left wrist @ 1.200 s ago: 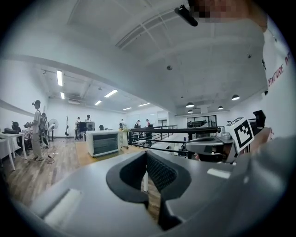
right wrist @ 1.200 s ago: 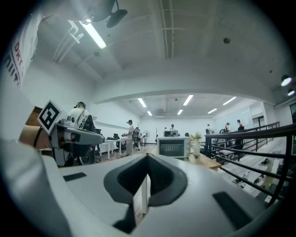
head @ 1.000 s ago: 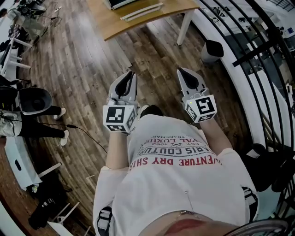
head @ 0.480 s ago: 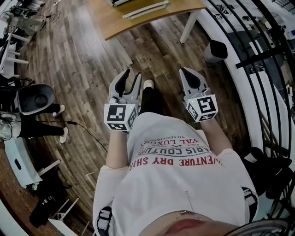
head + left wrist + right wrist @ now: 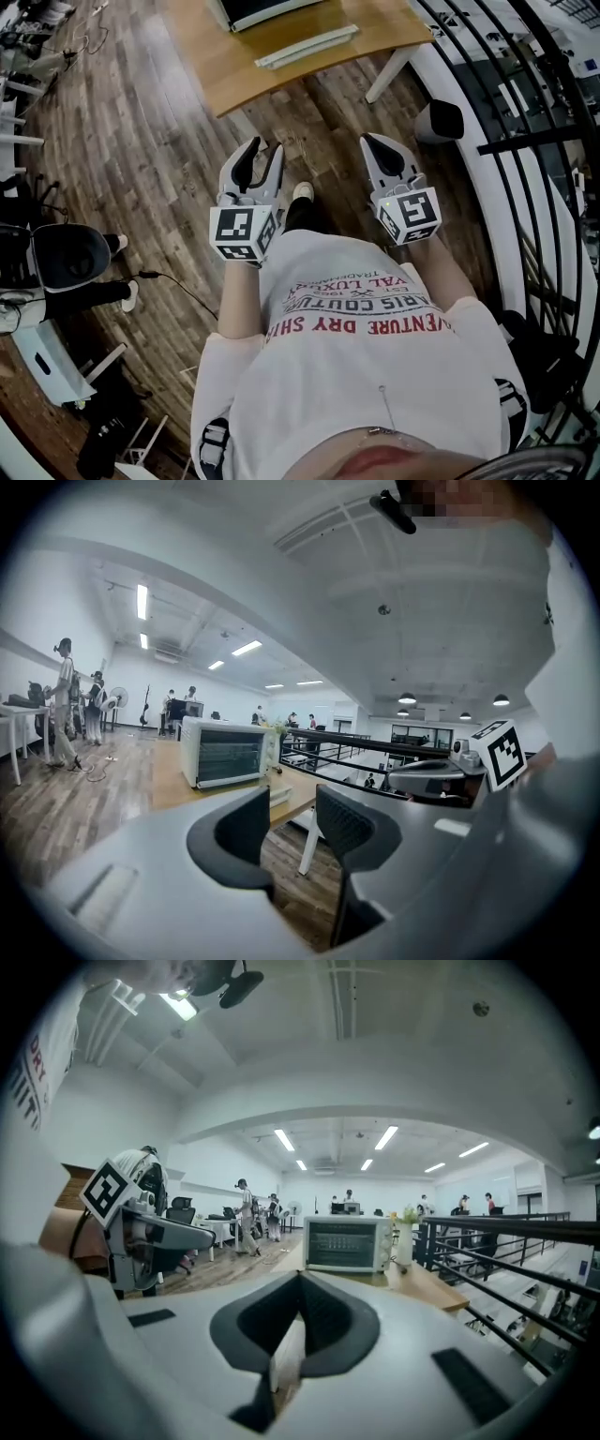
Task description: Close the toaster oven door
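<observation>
A white toaster oven (image 5: 222, 752) (image 5: 348, 1243) stands on a wooden table (image 5: 281, 75) some way ahead of both grippers. In the head view only its dark edge (image 5: 255, 7) shows at the top, with a flat white piece (image 5: 305, 45) lying in front of it; whether that is the door I cannot tell. My left gripper (image 5: 263, 155) (image 5: 292, 808) is open; its jaws have just been opening and nothing is between them. My right gripper (image 5: 375, 145) (image 5: 300, 1283) is shut and empty. Both are held level in front of the person's chest, over the wooden floor.
A black railing (image 5: 525, 112) curves along the right, with a grey bin (image 5: 441, 120) beside the table's white leg (image 5: 384, 75). An office chair (image 5: 66, 255) and a floor cable (image 5: 178, 286) lie to the left. Several people stand far off (image 5: 66, 700).
The left jaws have opened from nearly shut. Both grippers and the person have moved forward, and the table now lies closer in the head view. The right jaws stay shut.
</observation>
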Demonstrator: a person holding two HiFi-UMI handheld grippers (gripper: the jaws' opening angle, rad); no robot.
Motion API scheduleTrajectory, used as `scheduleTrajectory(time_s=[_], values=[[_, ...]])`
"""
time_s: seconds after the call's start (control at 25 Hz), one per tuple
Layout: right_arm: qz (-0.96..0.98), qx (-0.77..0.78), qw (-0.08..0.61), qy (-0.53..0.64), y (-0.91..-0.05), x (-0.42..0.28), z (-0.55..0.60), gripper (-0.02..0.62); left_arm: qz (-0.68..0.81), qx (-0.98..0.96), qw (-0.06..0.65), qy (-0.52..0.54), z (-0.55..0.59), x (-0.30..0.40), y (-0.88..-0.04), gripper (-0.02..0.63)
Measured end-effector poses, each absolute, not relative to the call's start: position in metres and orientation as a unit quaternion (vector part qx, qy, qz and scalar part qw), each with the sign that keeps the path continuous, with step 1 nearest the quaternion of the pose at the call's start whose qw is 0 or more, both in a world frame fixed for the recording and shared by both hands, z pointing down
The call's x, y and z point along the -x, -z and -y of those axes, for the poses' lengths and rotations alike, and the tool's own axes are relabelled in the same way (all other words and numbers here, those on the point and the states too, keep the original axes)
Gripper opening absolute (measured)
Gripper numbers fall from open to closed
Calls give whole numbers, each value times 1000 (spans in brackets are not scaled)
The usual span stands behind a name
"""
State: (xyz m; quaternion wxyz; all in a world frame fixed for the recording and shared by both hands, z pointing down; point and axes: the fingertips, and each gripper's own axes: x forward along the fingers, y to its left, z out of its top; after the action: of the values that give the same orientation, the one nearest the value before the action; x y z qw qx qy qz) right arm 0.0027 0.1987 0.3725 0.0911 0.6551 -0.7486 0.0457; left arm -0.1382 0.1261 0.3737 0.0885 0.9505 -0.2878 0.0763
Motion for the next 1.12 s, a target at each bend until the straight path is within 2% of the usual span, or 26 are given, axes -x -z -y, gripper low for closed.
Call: scheduleTrajectory(time_s=[0.48, 1.12], values=[[745, -657, 106, -53, -368, -31, -27, -11, 267, -953, 97, -102, 35, 106, -383, 146], [813, -561, 129, -87, -411, -69, 75, -12, 339, -915, 158, -153, 85, 70, -452, 146]])
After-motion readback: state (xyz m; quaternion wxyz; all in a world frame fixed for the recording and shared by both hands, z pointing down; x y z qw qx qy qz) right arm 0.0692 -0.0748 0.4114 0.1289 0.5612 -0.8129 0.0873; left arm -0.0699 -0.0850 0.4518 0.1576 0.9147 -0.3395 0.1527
